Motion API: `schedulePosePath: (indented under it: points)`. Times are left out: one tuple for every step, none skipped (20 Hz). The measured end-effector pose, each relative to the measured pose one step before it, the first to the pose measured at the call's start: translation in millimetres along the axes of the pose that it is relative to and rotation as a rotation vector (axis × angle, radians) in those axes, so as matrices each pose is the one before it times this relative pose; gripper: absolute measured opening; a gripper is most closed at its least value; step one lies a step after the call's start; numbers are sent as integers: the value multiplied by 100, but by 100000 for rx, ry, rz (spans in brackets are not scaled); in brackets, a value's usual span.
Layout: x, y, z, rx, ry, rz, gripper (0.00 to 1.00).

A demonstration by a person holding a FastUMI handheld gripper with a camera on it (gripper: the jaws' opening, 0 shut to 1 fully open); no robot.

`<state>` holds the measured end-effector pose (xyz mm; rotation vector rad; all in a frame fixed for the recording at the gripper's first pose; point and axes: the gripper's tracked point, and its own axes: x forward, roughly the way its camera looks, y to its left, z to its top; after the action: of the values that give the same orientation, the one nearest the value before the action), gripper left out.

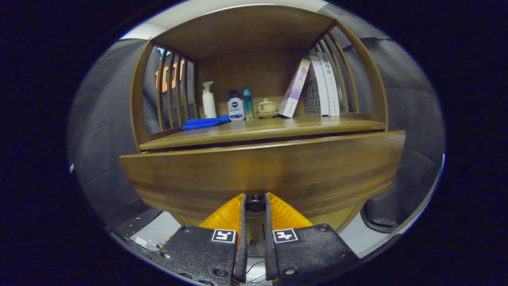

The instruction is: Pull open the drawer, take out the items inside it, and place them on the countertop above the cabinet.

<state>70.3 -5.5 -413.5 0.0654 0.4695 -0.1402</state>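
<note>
The hand-held gripper point(255, 205) is closed on the dark round knob point(255, 204) of the wooden drawer point(262, 174), one finger pressing each side of it. The drawer front stands slightly out from the cabinet, its inside hidden. Above it, on the desk point(278, 129), stand a blue cloth point(205, 122), a white pump bottle point(208, 100), a lotion bottle point(235, 106), a teal bottle point(248, 103), a lidded cup point(266, 107) and leaning books point(315, 87)
</note>
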Motion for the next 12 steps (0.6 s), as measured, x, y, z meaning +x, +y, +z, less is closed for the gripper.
schedulePosePath:
  points:
    - [-609, 63, -142, 248, 258, 308, 21]
    - [-645, 37, -278, 148, 299, 456, 21]
    - [-668, 34, -141, 161, 320, 390, 21]
    - [-574, -54, -263, 75, 63, 183, 21]
    - [-728, -4, -188, -123, -171, -17, 21]
    - [-527, -18, -255, -215, -263, -96, 21]
    - [-708, 49, -188, -323, -420, -61, 21]
    - [-520, 27, -222, -471, -166, -158, 21]
    - [-426, -10, -301, -377, 303, -243, 21]
    - [-375, -27, -379, -490, 683, -228, 21]
    - [-429, 88, -151, -410, -183, 367, 21]
    - [-394, 89, -151, -915, 681, -2, 21]
